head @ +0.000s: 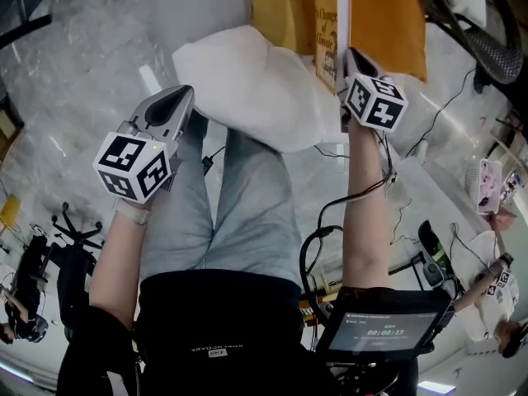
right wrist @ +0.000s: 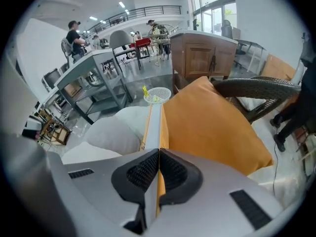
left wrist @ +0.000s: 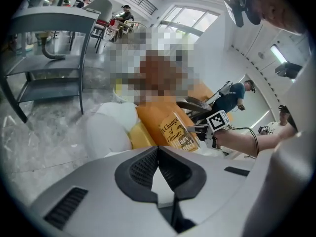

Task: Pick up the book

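1. Head view:
   - The right gripper (head: 350, 56) is clamped on the near edge of the book (head: 331, 25).
   - The book stands out past the jaw tips, on edge, cover facing left.
   - Beyond and below the tips are a white pillow (head: 247, 81) and an orange cushion (head: 388, 15). The book looks clear of both.
   - The left gripper (head: 185, 93) is well apart to the left, with nothing in it.
2. Left gripper view:
   - The jaws of the left gripper (left wrist: 158, 151) meet at the tips, empty.
   - The book (left wrist: 177, 133) sits ahead and slightly right, pinched by the right gripper (left wrist: 196, 129).
3. Right gripper view:
   - The right gripper (right wrist: 158, 152) has its pads closed tight on the book (right wrist: 154, 125), which runs straight ahead from between them.
   - The cushion (right wrist: 212, 127) is to the right.
4. Handling, my guess:
   - It's a thin paperback, light, with a bendy and probably slick cover.
   - An edge pinch lets it sag or swivel. A grip deeper in or nearer the spine would be safer.
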`<act>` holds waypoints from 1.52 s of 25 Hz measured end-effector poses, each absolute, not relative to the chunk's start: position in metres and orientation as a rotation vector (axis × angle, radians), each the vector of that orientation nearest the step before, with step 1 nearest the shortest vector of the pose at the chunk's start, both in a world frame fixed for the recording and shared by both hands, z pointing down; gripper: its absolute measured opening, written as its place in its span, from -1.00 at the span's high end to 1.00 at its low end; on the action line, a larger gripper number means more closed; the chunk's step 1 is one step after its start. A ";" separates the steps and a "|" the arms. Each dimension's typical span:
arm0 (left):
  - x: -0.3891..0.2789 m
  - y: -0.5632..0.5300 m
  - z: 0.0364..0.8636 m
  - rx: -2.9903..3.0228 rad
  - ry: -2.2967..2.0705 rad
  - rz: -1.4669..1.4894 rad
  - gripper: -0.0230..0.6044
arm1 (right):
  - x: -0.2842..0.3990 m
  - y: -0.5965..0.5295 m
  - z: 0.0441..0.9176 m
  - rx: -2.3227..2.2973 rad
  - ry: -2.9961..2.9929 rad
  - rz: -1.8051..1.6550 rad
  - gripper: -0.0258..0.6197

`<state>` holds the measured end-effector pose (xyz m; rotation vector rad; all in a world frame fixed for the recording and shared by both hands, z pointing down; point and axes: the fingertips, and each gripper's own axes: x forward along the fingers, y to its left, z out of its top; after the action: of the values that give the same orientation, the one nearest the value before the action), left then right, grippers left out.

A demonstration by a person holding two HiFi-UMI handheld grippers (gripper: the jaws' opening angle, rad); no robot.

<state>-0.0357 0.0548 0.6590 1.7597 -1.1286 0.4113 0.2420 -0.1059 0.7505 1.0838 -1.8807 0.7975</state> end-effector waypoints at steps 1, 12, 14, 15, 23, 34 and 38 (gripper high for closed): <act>-0.034 0.054 0.655 1.769 -1.125 0.412 0.88 | 0.244 -0.102 0.744 1.093 -1.881 0.800 0.83; -0.023 0.044 0.614 1.851 -1.076 0.438 0.88 | 0.249 -0.070 0.693 1.140 -1.873 0.841 0.83; -0.020 0.043 0.614 1.860 -1.062 0.445 0.88 | 0.249 -0.065 0.691 1.145 -1.867 0.850 0.83; -0.018 0.041 0.612 1.866 -1.056 0.448 0.88 | 0.249 -0.064 0.688 1.149 -1.866 0.854 0.83; -0.009 0.025 0.563 1.933 -1.032 0.455 0.88 | 0.246 -0.056 0.630 1.191 -1.880 0.866 0.83; 0.001 0.023 0.509 2.003 -0.982 0.489 0.88 | 0.245 -0.049 0.566 1.250 -1.890 0.886 0.83; 0.006 0.024 0.488 2.032 -0.963 0.504 0.88 | 0.244 -0.043 0.541 1.268 -1.898 0.892 0.83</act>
<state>0.0055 0.0238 0.4880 2.0318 -0.9630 0.5042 0.2437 -0.0427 0.5409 1.2680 -1.8976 0.8924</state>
